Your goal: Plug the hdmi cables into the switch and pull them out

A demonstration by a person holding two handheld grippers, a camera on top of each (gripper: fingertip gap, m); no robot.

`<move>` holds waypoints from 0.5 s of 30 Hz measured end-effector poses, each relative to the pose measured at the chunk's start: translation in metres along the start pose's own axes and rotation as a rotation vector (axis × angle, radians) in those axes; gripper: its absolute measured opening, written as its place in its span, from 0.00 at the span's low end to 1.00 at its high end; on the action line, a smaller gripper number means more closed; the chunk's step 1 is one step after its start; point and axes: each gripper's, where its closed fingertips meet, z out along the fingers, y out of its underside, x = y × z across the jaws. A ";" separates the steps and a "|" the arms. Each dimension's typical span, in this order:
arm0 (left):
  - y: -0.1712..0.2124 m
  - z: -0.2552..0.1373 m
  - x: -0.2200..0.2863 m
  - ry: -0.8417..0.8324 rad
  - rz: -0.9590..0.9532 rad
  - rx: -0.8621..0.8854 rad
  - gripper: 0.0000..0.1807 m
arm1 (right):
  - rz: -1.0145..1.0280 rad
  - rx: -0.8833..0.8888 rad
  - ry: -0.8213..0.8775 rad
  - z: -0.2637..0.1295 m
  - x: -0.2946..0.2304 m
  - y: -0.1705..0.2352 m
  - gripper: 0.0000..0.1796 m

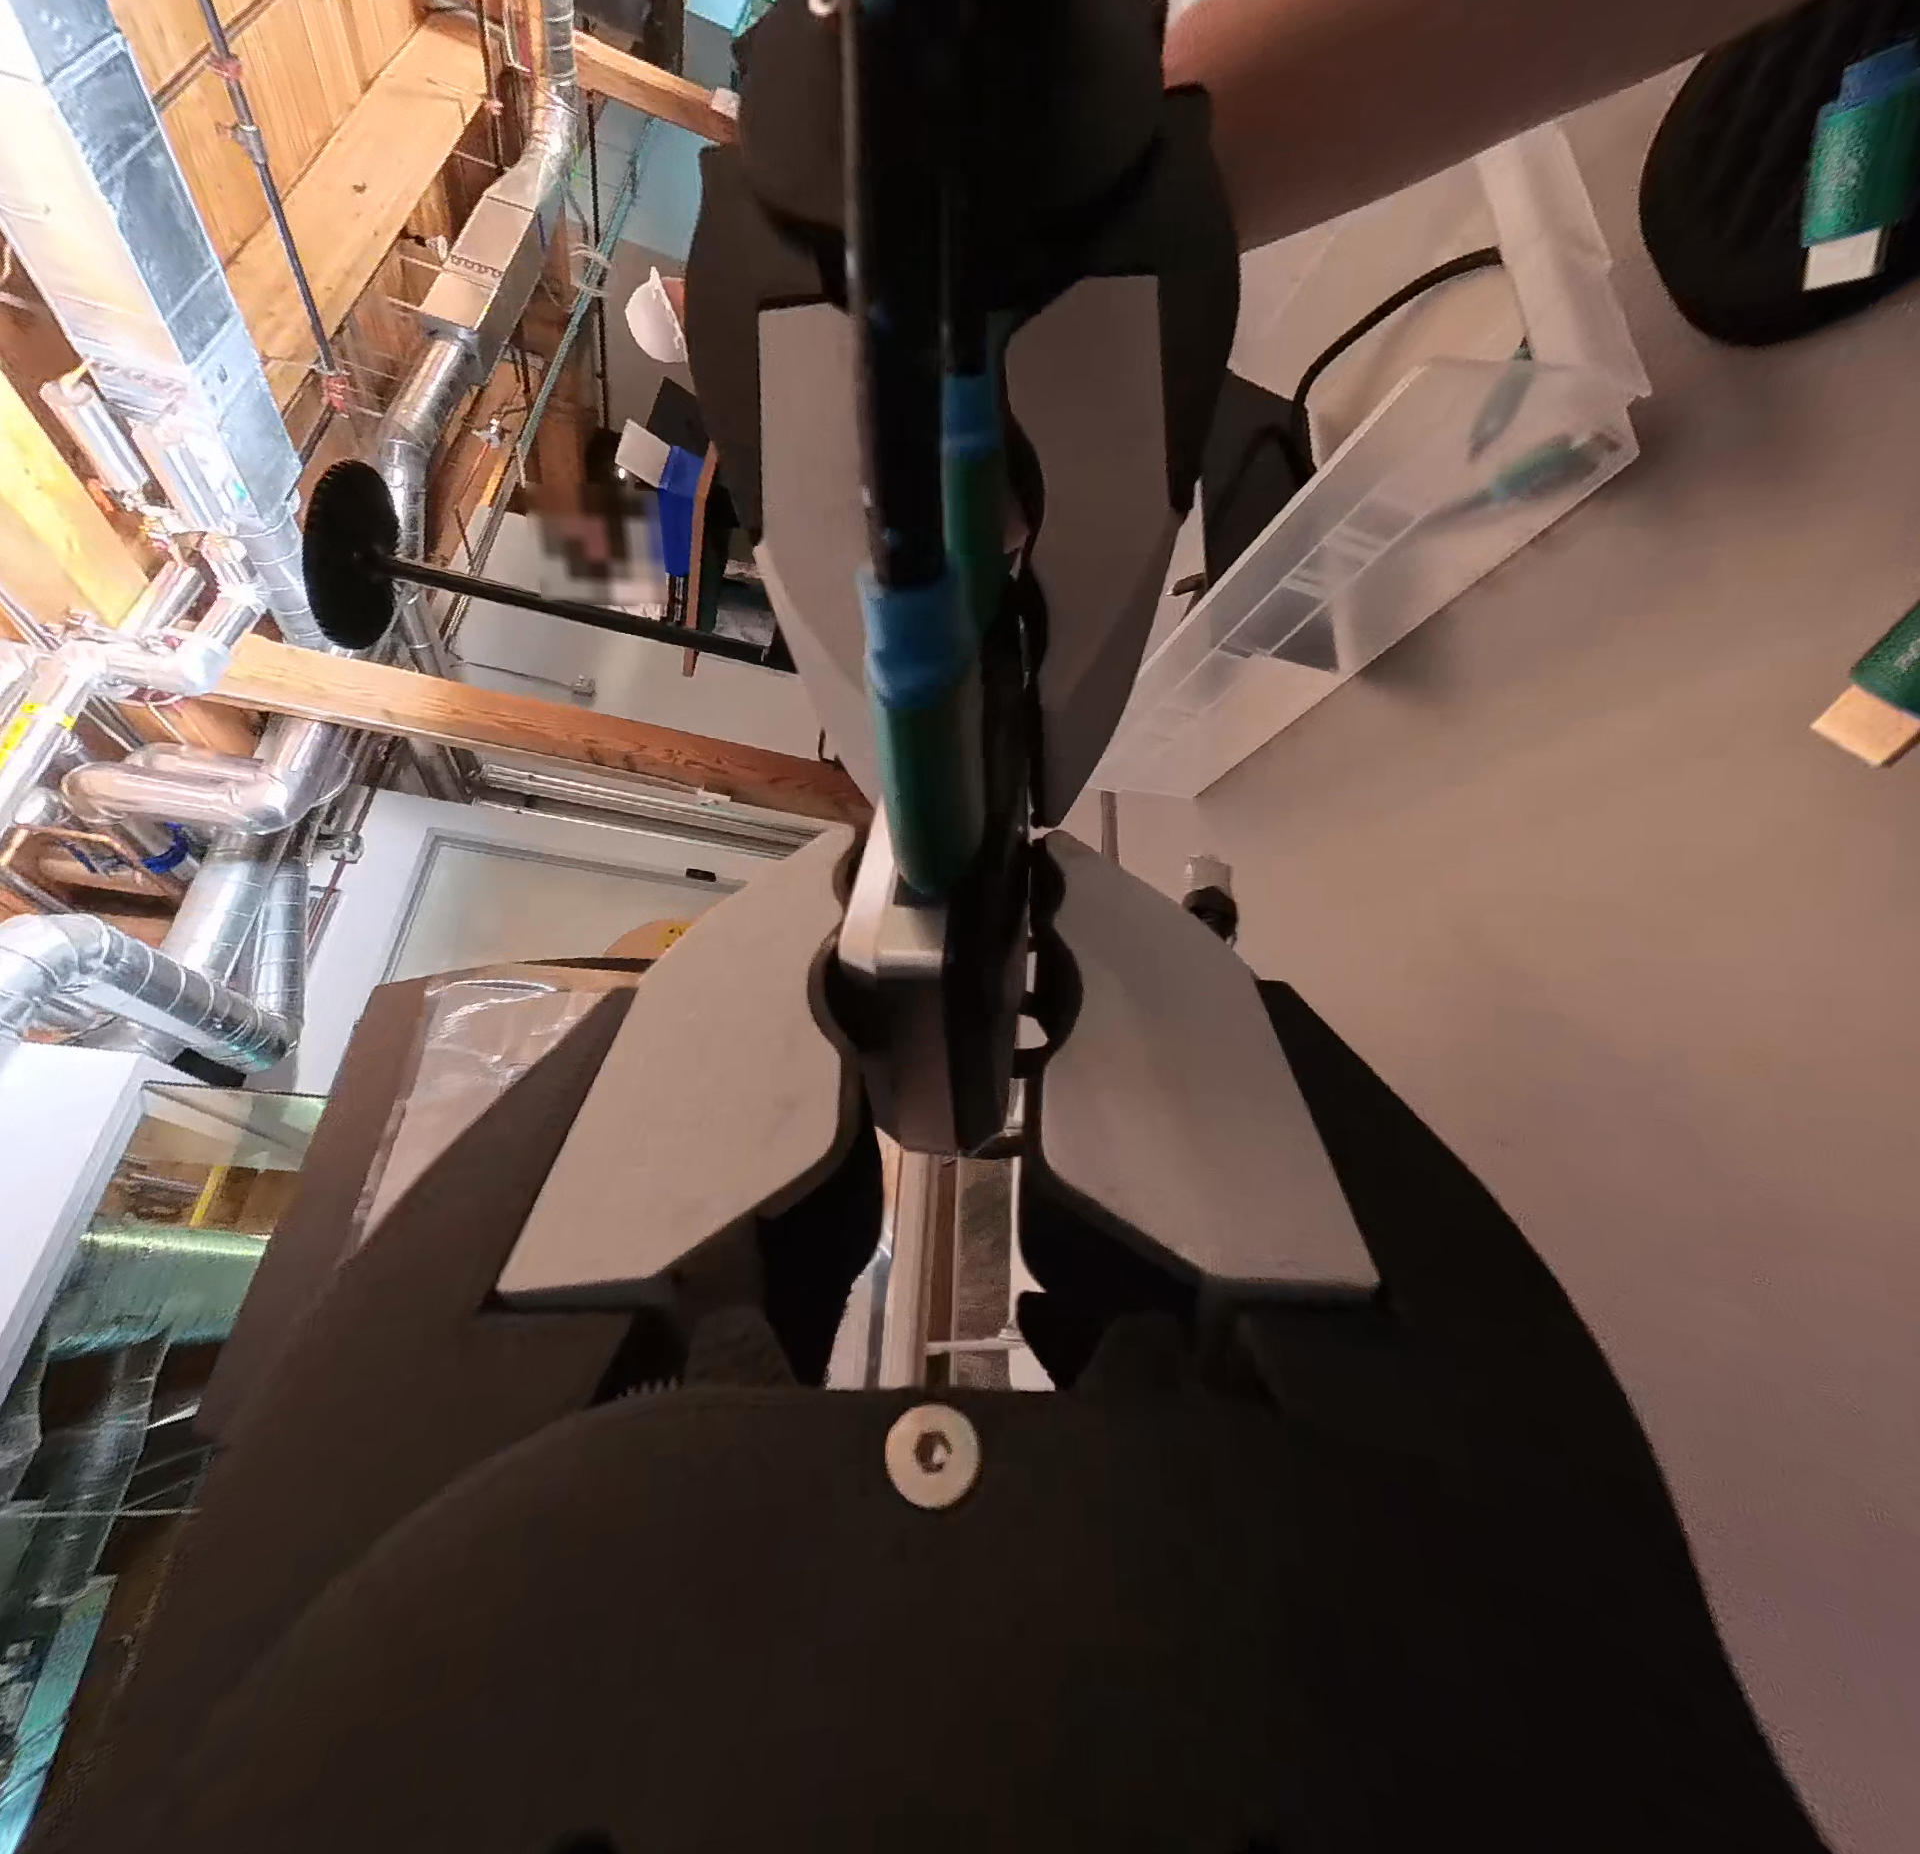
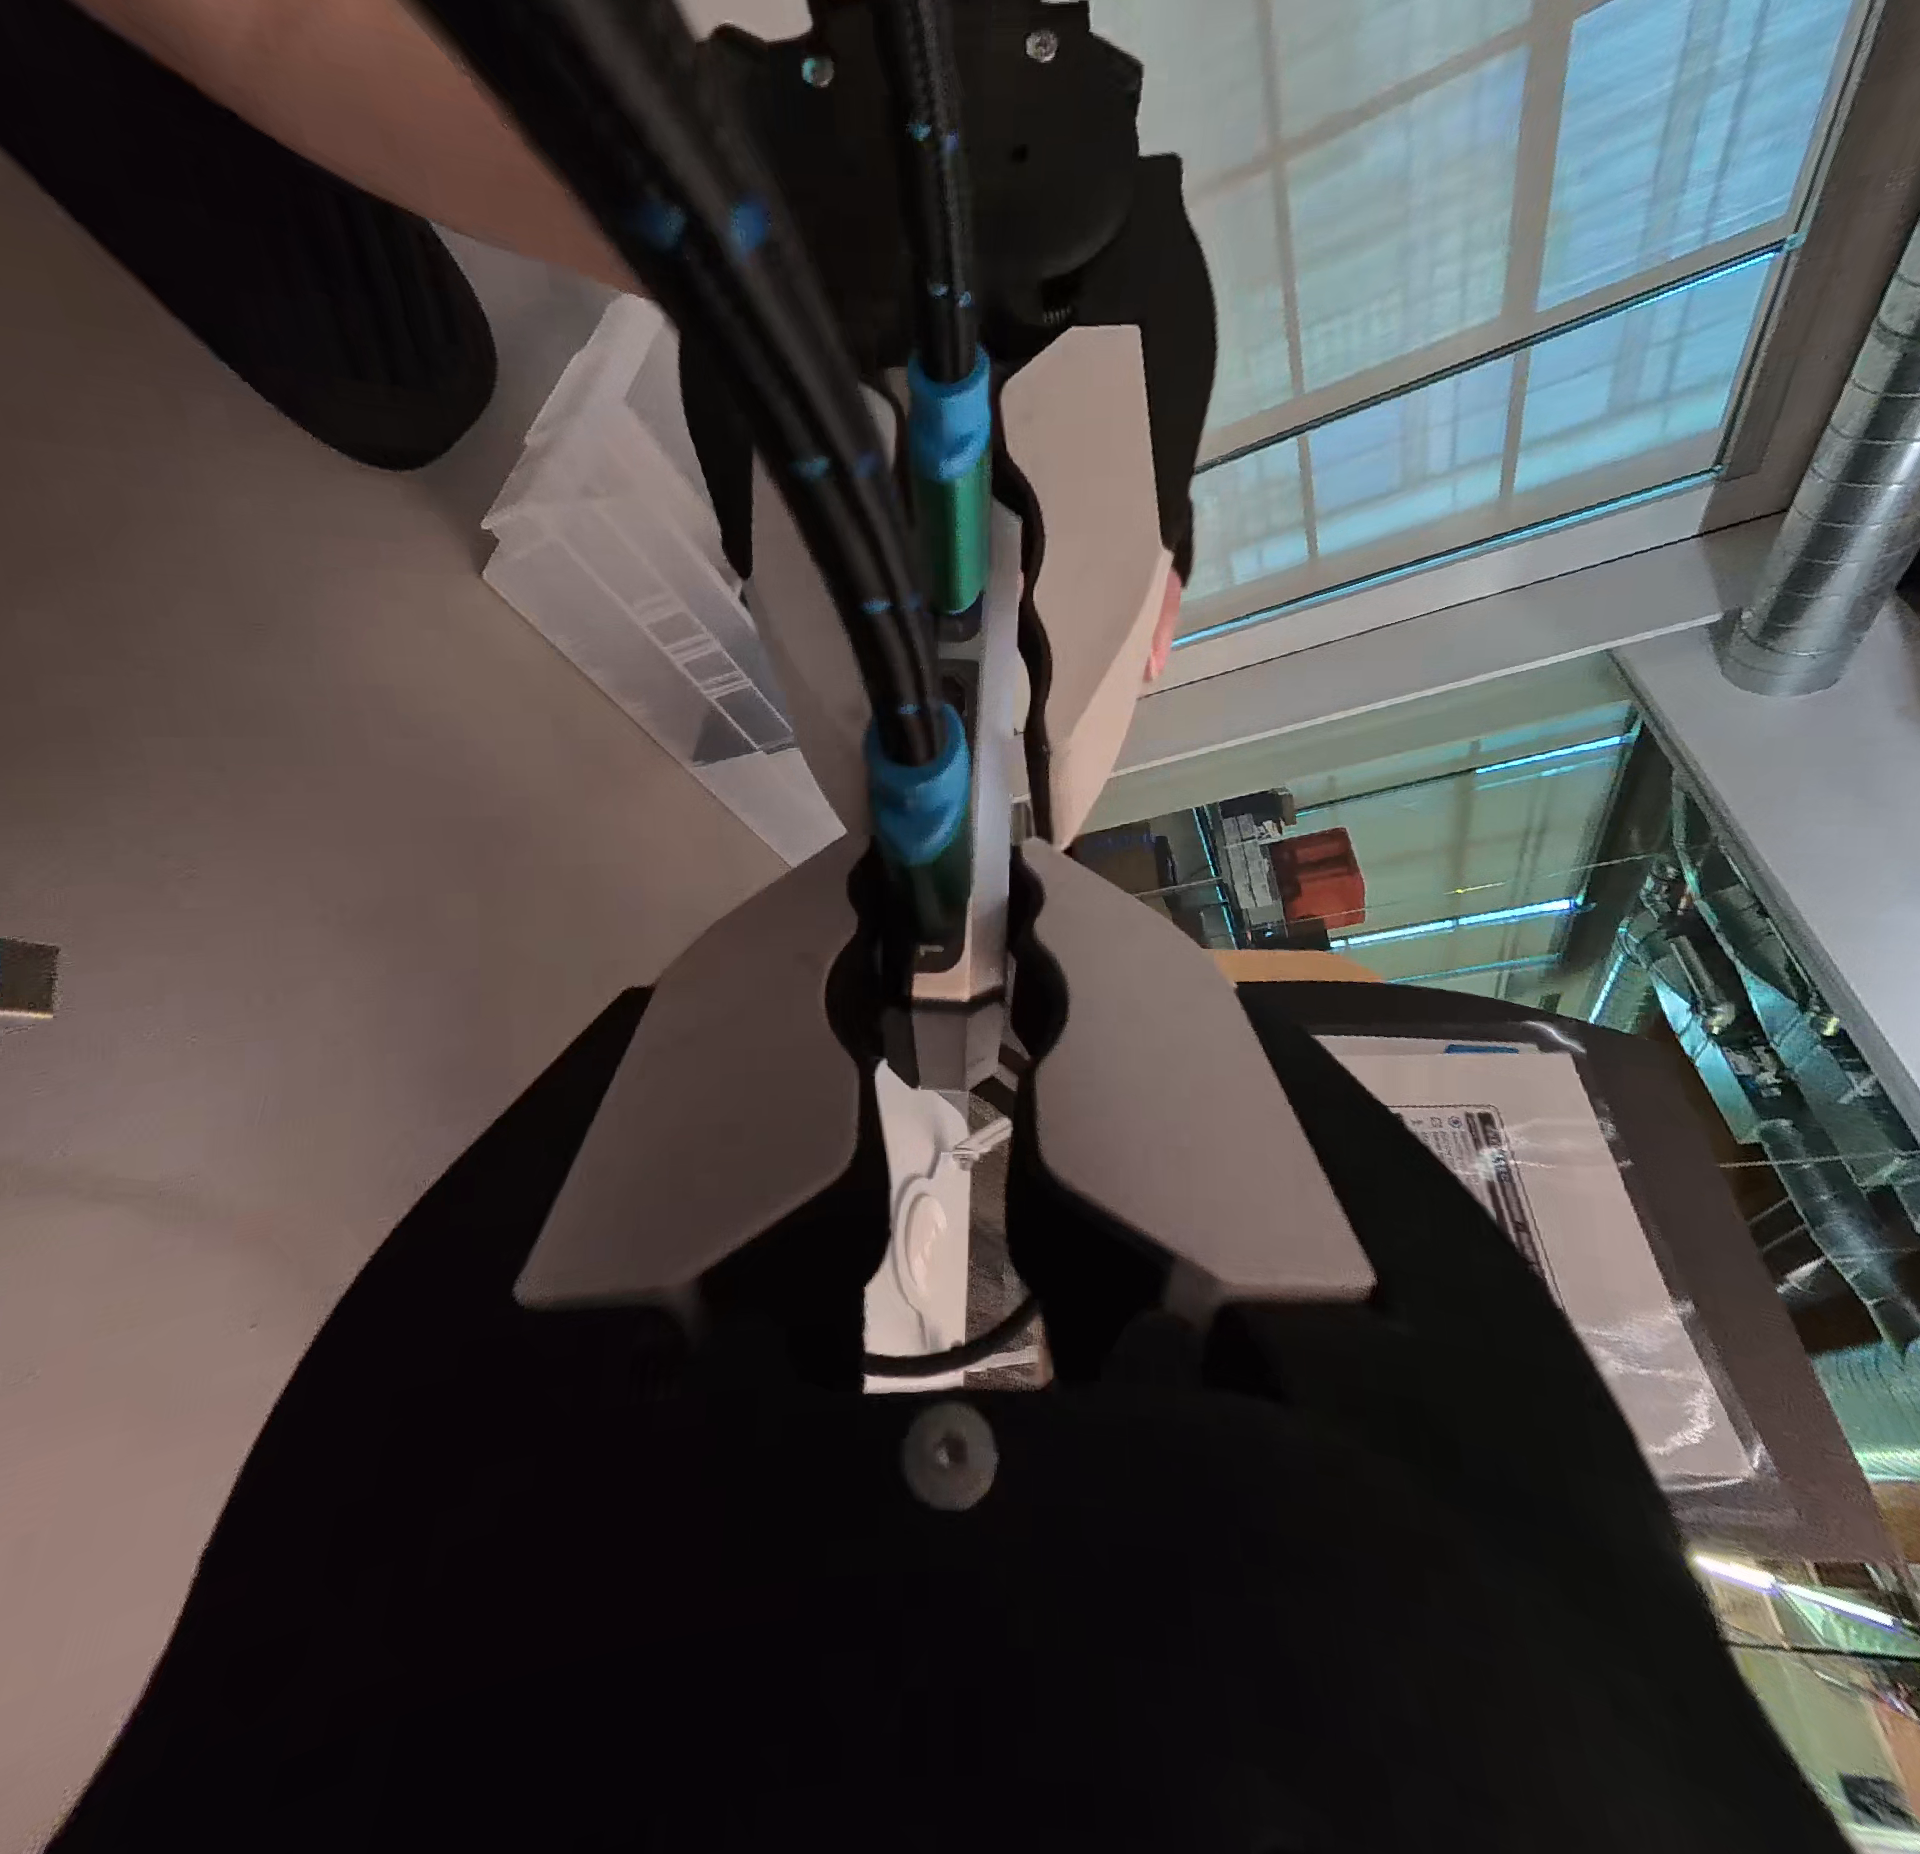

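Observation:
The grey HDMI switch point(image 1: 904, 983) is held edge-on in the air between my two grippers, which face each other. My left gripper point(image 1: 945, 859) is shut on its near end. My right gripper point(image 2: 940, 859) is shut on the opposite end and shows at the top of the left wrist view point(image 1: 971, 807). Two black braided cables with green plugs point(image 1: 925, 786) and blue collars sit in the switch's side ports. In the right wrist view the switch point(image 2: 987, 900) shows as a pale strip, with one green plug point(image 2: 951, 516) far and another point(image 2: 920, 869) near.
A clear plastic box point(image 1: 1403, 557) lies on the grey table point(image 1: 1558, 1077), also in the right wrist view point(image 2: 623, 578). Two loose green HDMI plugs point(image 1: 1870, 703) point(image 1: 1849, 183) lie to the right. A person's forearm and black sleeve point(image 2: 312, 298) reach over the table.

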 end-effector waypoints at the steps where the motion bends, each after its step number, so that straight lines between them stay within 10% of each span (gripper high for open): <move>1: 0.001 0.002 0.001 -0.004 0.007 -0.008 0.15 | -0.004 0.008 -0.005 0.000 -0.001 -0.001 0.12; 15: 0.017 0.016 0.004 -0.068 0.116 -0.134 0.20 | -0.068 0.008 0.008 0.001 -0.004 0.004 0.17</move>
